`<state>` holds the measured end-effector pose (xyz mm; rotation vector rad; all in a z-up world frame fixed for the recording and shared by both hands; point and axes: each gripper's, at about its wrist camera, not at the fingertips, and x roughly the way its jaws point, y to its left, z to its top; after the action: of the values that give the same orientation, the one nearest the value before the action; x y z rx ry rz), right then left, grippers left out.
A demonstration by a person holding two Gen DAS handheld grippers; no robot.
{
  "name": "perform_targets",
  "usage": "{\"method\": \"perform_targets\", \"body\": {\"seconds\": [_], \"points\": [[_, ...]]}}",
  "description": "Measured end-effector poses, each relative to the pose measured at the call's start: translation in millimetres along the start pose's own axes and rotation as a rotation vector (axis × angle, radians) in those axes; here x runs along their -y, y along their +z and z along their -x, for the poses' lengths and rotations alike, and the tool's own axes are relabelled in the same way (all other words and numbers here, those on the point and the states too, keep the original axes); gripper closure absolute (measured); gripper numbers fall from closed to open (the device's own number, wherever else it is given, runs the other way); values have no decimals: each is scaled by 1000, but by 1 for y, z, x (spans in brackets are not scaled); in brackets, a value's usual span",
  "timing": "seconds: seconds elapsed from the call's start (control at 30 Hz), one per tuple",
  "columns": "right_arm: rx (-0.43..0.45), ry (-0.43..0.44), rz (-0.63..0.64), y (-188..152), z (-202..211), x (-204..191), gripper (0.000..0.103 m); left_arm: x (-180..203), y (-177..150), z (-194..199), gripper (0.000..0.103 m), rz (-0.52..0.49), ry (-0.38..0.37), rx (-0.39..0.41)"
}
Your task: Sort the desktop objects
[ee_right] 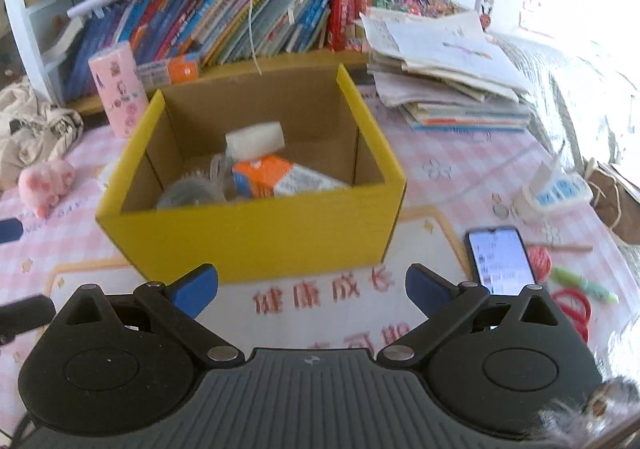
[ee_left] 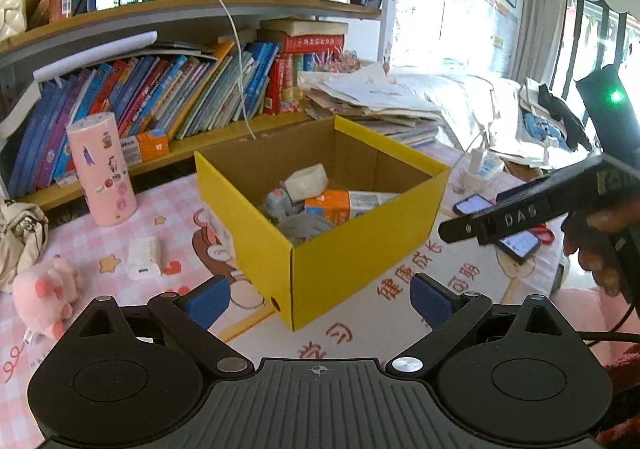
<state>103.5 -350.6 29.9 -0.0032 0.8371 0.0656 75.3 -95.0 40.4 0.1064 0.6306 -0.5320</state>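
Observation:
A yellow cardboard box stands open on the pink checked desk mat; it also shows in the right wrist view. Inside lie an orange carton, a white tape roll and grey items. My left gripper is open and empty, just in front of the box's near corner. My right gripper is open and empty, in front of the box's front wall; its body shows at the right of the left wrist view. A white charger and a pink plush pig lie left of the box.
A pink cylinder stands by the bookshelf. A lit phone, red string and a green pen lie right of the box. A stack of papers and a power strip sit behind.

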Motion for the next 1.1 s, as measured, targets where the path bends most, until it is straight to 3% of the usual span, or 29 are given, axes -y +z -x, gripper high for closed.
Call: {"method": "perform_targets", "body": {"seconds": [0.5, 0.87, 1.1], "points": [[-94, 10, -5, -45, -12, -56, 2, -20, -39, 11, 5, 13, 23, -87], [-163, 79, 203, -64, -20, -129, 2, -41, -70, 19, 5, 85, 50, -183], [-181, 114, 220, -65, -25, -148, 1, -56, -82, 32, 5, 123, 87, -195]]}}
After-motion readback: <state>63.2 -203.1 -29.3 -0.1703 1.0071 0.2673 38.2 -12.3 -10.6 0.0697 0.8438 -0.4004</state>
